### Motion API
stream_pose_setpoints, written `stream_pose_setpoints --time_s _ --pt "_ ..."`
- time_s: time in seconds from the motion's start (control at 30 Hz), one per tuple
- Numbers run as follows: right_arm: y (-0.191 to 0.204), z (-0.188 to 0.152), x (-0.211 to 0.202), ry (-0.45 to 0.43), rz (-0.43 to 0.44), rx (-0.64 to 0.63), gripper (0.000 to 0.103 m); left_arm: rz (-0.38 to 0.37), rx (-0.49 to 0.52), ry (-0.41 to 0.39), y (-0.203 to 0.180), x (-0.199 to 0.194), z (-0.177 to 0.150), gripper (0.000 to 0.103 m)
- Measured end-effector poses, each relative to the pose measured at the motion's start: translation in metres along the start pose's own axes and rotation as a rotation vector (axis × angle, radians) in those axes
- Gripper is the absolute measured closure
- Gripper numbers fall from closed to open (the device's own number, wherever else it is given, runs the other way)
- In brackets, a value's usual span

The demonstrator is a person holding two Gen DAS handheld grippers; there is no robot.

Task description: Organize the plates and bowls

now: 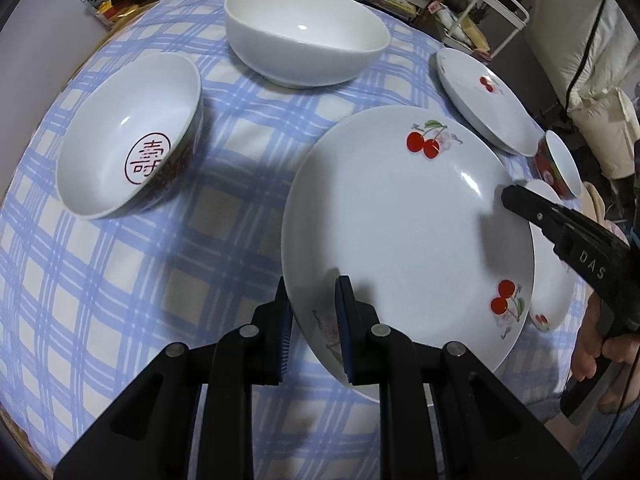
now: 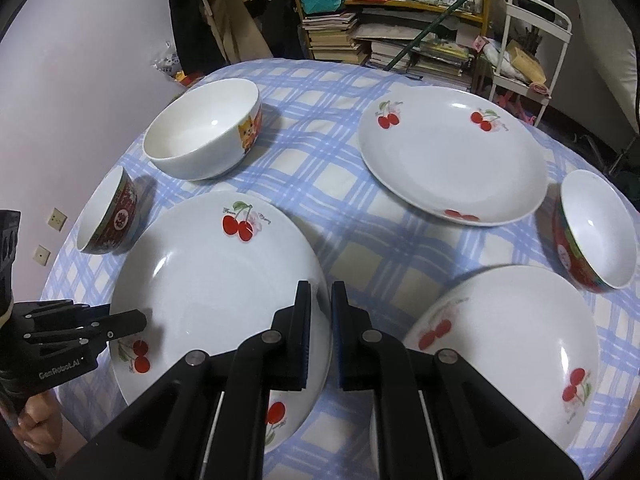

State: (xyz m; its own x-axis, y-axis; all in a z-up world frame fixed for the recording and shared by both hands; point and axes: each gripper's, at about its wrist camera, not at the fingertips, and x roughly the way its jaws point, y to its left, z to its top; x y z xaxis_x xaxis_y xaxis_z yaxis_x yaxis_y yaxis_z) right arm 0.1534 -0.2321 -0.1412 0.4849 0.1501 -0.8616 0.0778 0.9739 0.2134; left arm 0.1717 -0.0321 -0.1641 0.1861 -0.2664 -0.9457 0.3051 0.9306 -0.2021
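A large white plate with cherry prints (image 1: 400, 220) is held at opposite rims by both grippers over the blue-checked tablecloth (image 1: 120, 280). My left gripper (image 1: 314, 292) is shut on its near rim, one pad above and one below the edge. In the right wrist view the same plate (image 2: 216, 280) has my right gripper (image 2: 322, 288) shut on its right rim. The left gripper's fingers (image 2: 128, 322) show on the plate's left edge there. The right gripper's fingertips (image 1: 516, 200) show at the plate's far right rim in the left wrist view.
On the cloth stand a bowl with a red seal mark (image 1: 128, 140), a plain white bowl (image 1: 304, 32), a second cherry plate (image 2: 452, 156), a third cherry plate (image 2: 504, 344) and a red-patterned bowl (image 2: 596, 232). Shelves of books (image 2: 340, 36) stand behind the table.
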Motion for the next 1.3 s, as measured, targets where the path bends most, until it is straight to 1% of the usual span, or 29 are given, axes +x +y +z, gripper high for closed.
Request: stream_pose_setpoints --time_s 0.2,0.33,0.47,0.7,0.97,1.13,1.3 --pt "0.001 -0.007 -0.019 -0.026 0.010 -0.001 0.092 -0.016 0.018 -0.031 -0.003 -0.020 -0.012 0.084" --pt "0.004 -0.015 -0.028 -0.028 0.005 0.000 0.092 -0.031 0.016 -0.040 -0.003 -0.029 -0.016 0.084" --pt "0.007 -0.022 -0.037 -0.031 -0.002 -0.001 0.092 -0.019 0.033 -0.062 -0.008 -0.041 -0.024 0.084" --pt "0.011 -0.031 -0.058 -0.062 0.001 0.009 0.092 -0.031 0.030 -0.088 -0.009 -0.059 -0.035 0.084" --pt "0.015 -0.045 -0.061 -0.049 -0.029 0.008 0.092 -0.020 0.038 -0.062 -0.012 -0.056 -0.044 0.084" --pt "0.009 -0.053 -0.051 -0.012 -0.045 0.030 0.092 -0.024 0.038 -0.035 -0.014 -0.049 -0.044 0.084" --pt "0.007 -0.061 -0.036 0.044 -0.061 0.034 0.092 -0.002 0.033 -0.004 -0.013 -0.037 -0.042 0.084"
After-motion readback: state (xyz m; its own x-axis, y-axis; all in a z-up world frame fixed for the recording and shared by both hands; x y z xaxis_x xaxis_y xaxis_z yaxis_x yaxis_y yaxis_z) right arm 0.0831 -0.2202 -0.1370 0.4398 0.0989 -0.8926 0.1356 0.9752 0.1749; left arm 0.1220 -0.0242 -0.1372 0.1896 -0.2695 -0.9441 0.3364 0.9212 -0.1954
